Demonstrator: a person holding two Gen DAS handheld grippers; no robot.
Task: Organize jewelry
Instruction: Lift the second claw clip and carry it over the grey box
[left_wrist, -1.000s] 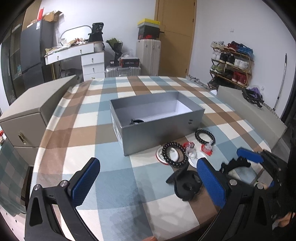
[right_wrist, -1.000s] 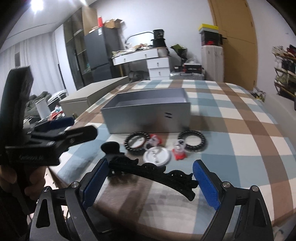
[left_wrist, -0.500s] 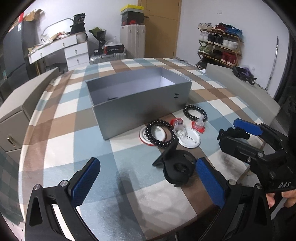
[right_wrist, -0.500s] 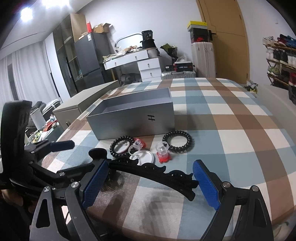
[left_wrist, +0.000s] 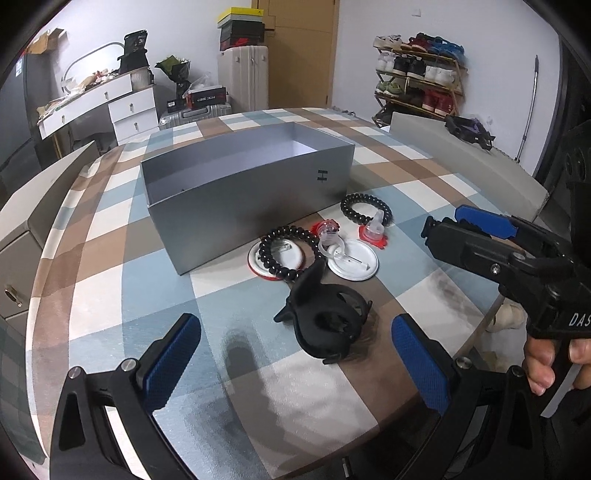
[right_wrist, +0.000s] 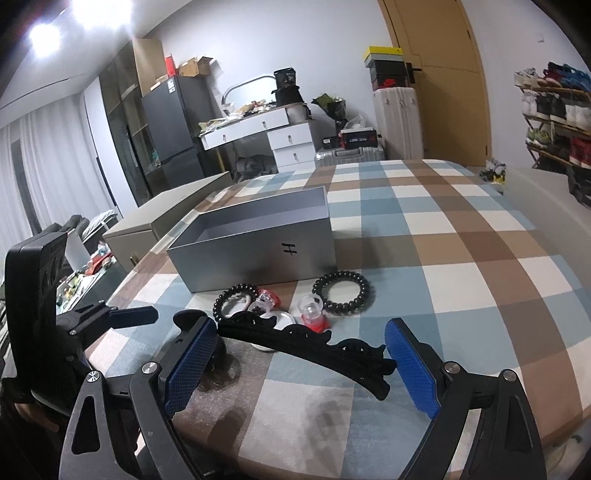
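Observation:
A black hair claw clip (left_wrist: 325, 317) lies on the checked tablecloth, just ahead of my left gripper (left_wrist: 295, 363), which is open and empty. In the right wrist view the clip (right_wrist: 306, 343) stretches across in front of my right gripper (right_wrist: 301, 369), whose jaws stand wide and hold nothing. Two black bead bracelets (left_wrist: 288, 254) (left_wrist: 365, 210), two white round badges (left_wrist: 352, 258) and small red-and-clear pieces (left_wrist: 373, 232) lie before the open grey box (left_wrist: 240, 199). The right gripper (left_wrist: 480, 236) also shows in the left wrist view, off to the right of the clip and apart from it.
A grey cabinet (left_wrist: 37, 206) stands by the table's left side and a grey bench (left_wrist: 461, 155) by its right. The round table's front edge (left_wrist: 369, 435) runs close under both grippers. A person's hand (left_wrist: 543, 358) holds the right gripper's handle.
My left gripper has come lower and closer to the clip and the box, rolling a little. The right gripper has stayed almost in place. Nothing on the table has moved.

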